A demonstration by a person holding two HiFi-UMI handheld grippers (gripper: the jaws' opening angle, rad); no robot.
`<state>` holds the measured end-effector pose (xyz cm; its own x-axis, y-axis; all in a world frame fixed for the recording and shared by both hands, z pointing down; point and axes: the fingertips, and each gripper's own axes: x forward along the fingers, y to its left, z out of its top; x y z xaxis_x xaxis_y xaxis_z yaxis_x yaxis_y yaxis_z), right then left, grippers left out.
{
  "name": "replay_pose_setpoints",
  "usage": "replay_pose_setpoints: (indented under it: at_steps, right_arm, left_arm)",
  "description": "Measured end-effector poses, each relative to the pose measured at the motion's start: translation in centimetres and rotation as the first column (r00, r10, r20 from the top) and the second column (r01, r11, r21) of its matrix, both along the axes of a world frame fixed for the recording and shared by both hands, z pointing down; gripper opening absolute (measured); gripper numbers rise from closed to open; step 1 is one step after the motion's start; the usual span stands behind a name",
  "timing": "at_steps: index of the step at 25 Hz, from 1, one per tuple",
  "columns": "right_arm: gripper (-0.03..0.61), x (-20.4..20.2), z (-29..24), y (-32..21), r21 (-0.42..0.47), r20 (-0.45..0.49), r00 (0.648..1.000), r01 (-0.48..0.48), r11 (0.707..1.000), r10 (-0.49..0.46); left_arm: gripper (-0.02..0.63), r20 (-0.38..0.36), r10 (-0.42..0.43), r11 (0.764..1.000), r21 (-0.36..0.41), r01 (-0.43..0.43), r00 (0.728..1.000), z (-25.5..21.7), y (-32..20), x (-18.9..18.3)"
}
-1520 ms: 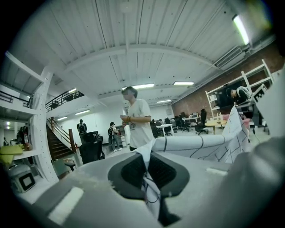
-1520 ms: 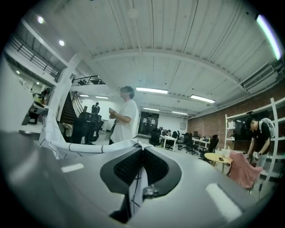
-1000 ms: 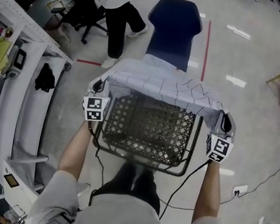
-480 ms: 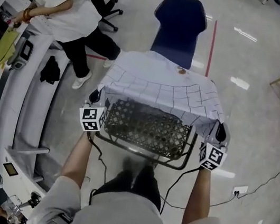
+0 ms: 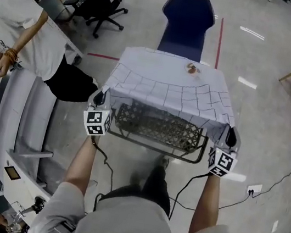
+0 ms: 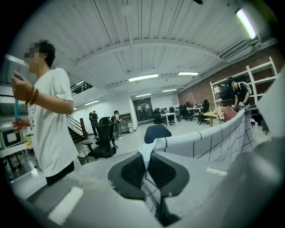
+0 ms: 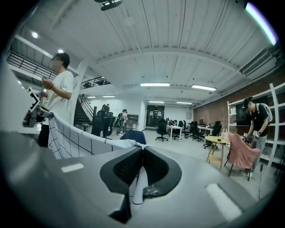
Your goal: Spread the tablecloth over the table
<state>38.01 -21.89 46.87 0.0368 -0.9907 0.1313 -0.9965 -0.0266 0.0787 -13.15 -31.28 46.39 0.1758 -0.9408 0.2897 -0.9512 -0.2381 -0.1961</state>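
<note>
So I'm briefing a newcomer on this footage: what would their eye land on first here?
The white grid-patterned tablecloth stands out, stretched over the far part of the wire-mesh table at centre. Its near corners are pinched in the left gripper and right gripper, both shut on it. Beyond stands a dark blue chair; a person in a white shirt is at left.
</note>
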Motion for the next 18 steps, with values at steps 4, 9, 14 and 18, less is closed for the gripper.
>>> replay_pose_setpoints:
  at_steps: [4, 9, 14, 18]
  right_arm:
    - [0.009, -3.8, 1.4, 7.8, -0.003, -0.003, 1.000, -0.031, 1.000, 0.031]
    - [0.008, -5.4, 2.8, 10.8, -0.052, -0.028, 0.999, -0.027, 0.998, 0.026]
    - [0.008, -5.0, 3.8, 10.6, -0.110, -0.037, 0.999, -0.033, 0.993, 0.029]
    - [0.009, -6.6, 4.3, 17.1, -0.112, -0.046, 0.998, -0.042, 0.993, 0.038]
  left_arm:
    - [0.021, -0.017, 0.043, 0.999, -0.007, -0.043, 0.999, 2.4, 6.8, -3.3]
    - [0.021, -0.028, 0.065, 0.997, -0.043, -0.066, 0.997, 3.4, 9.3, -4.7]
    - [0.021, -0.006, 0.142, 0.986, -0.086, -0.142, 0.990, 3.2, 8.9, -3.7]
    - [0.021, -0.002, 0.164, 0.981, -0.102, -0.163, 0.986, 4.8, 15.3, -5.5]
